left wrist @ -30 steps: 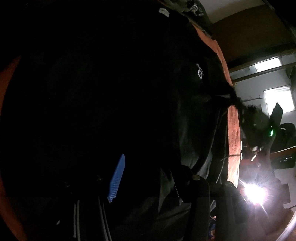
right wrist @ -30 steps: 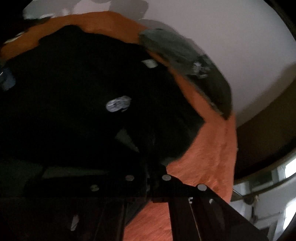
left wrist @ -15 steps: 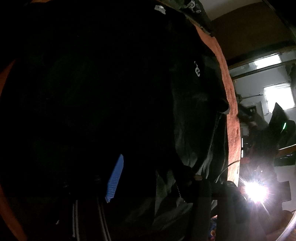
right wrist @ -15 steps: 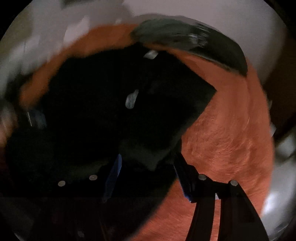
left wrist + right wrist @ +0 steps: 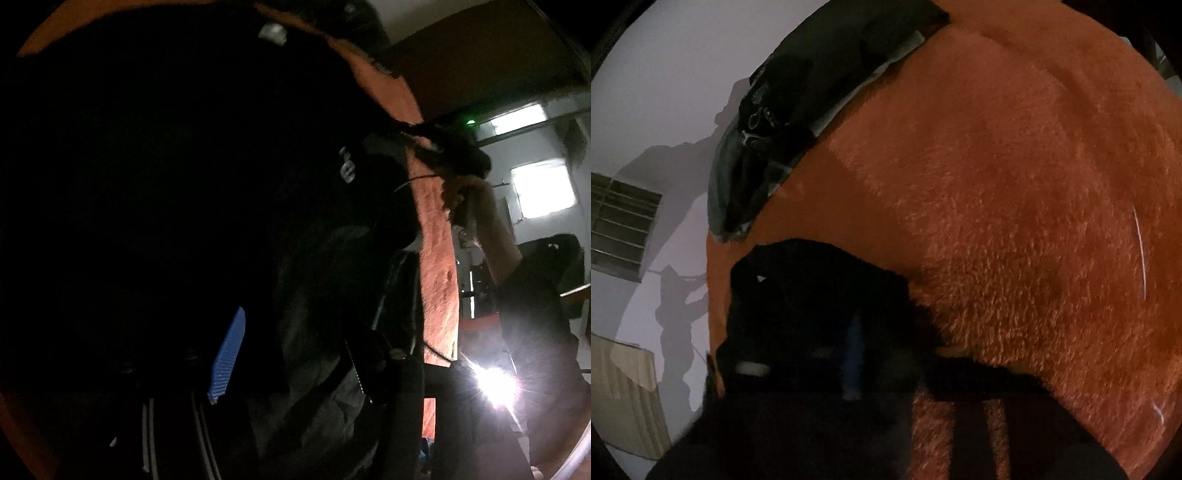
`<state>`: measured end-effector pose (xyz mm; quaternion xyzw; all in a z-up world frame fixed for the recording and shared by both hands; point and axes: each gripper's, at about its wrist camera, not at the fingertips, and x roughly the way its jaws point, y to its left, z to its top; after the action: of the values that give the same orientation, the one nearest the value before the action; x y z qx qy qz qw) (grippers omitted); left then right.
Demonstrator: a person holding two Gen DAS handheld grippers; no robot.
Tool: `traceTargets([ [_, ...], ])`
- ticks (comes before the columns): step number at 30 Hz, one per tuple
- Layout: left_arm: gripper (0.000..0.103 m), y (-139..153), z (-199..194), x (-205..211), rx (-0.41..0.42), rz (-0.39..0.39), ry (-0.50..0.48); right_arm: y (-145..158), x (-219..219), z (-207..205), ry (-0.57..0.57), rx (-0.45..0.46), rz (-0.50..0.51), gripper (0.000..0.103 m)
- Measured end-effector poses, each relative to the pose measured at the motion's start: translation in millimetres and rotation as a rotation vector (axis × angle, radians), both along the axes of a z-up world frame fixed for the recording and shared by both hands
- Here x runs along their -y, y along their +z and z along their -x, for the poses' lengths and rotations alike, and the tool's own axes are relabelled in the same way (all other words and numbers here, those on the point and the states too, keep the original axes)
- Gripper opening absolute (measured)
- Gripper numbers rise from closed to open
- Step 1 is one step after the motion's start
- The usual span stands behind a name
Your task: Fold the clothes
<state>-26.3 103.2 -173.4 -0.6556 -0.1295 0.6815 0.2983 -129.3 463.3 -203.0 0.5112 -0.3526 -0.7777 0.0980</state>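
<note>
on the fuzzy orange blanket (image 5: 1015, 221), the black garment with a small white logo (image 5: 346, 170) lies rumpled and dark, filling most of the left wrist view and reaching to the blanket's far edge. judging by the bunched cloth, the fold is partway at best: nothing shows a neat flat rectangle yet, so smoothing and further folds look left to do. a second pile of dark grey clothes (image 5: 783, 122) sits apart at the blanket's edge by the white wall (image 5: 665, 92); whether it is folded or waiting, i cannot tell.

left gripper (image 5: 295, 354): its ribbed blue finger pad (image 5: 227, 360) stands well clear of the other finger, so the fingers are apart, with dark cloth in front of them; whether they press on it is too dark to tell. right gripper (image 5: 855, 354): fingers brought together, a dim blue pad just visible, and black cloth bunched right at them, so it reads as clamped on the garment.

against the earlier frames: the right fingers sprang apart and have just been closing again with cloth between them, and that view has swung round, so far more bare orange blanket shows. in the left view the person's hand (image 5: 461, 199) and the right gripper now reach the garment's edge, which they did not half a second back.
</note>
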Motion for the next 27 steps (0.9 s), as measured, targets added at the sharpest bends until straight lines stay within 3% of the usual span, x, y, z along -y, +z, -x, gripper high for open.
traceTargets([
  [1,0.057,-6,-1,3,0.016,0.008,0.011,8,-1,1,-0.001,-0.031,-0.045,0.004],
  [4,0.057,-15,-5,13,0.037,0.029,0.028,44,0,7,0.028,-0.133,-0.311,0.004],
  [6,0.057,-18,-4,15,0.04,0.045,0.032,54,8,24,0.064,-0.129,-0.423,0.004],
  [9,0.057,-19,0,11,0.036,0.05,0.038,37,20,43,0.113,-0.048,-0.467,0.004],
  [13,0.057,-8,4,4,0.003,0.029,0.039,22,19,41,0.099,0.049,-0.428,0.014],
  [14,0.057,-4,6,1,-0.009,0.022,0.035,34,10,30,0.063,0.022,-0.388,0.028],
  [16,0.057,5,14,-5,-0.035,0.015,0.019,60,-7,6,-0.01,-0.034,-0.309,0.044],
  [21,0.057,21,65,-54,-0.071,0.015,-0.037,118,-31,-101,-0.048,-0.168,-0.166,0.044],
  [25,0.057,31,116,-136,-0.131,0.029,-0.102,113,-13,-168,0.034,-0.21,-0.172,0.044],
  [27,0.057,28,135,-176,-0.17,0.066,-0.134,98,15,-197,0.129,-0.194,-0.239,0.044],
])
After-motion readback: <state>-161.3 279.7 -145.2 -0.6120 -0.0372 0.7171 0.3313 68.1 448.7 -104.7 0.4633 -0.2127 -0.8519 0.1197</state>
